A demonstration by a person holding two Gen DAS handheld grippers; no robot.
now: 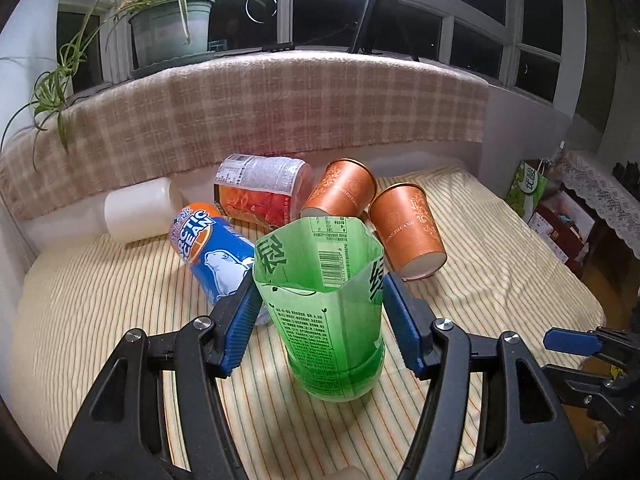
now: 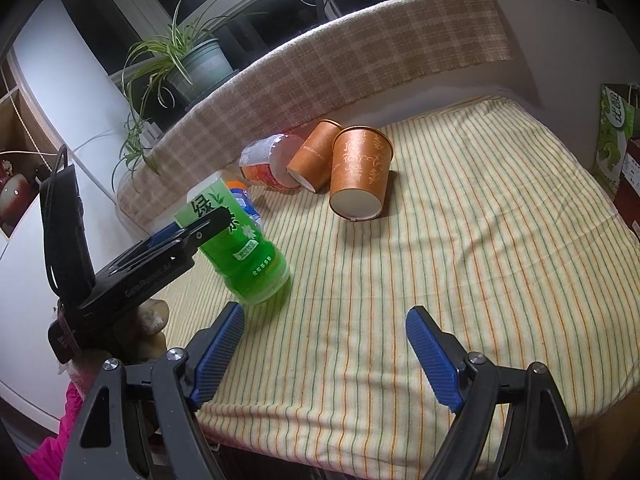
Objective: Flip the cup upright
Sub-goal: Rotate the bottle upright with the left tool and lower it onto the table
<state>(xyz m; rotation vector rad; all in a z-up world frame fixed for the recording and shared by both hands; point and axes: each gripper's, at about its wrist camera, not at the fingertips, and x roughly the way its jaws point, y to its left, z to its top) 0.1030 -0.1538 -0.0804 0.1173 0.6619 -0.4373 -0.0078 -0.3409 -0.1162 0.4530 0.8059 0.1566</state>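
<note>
A green cut-bottle cup (image 1: 332,312) stands upright on the striped cloth, open end up. My left gripper (image 1: 320,300) holds it between its blue pads, near the rim. The same cup (image 2: 244,248) shows in the right wrist view with the left gripper's finger (image 2: 208,226) against it. My right gripper (image 2: 324,356) is open and empty, low near the front edge of the cloth. Two orange paper cups (image 1: 408,232) (image 1: 340,192) lie on their sides behind. A blue Arctic Ocean cup (image 1: 212,252), a red-labelled cup (image 1: 260,192) and a white cup (image 1: 140,212) also lie on their sides.
The striped cloth (image 2: 460,240) covers a cushion backed by a plaid-covered ledge (image 1: 280,104). A potted plant (image 1: 172,28) and a tripod (image 1: 372,12) stand on the windowsill. Boxes and a green bag (image 1: 532,188) sit at the right.
</note>
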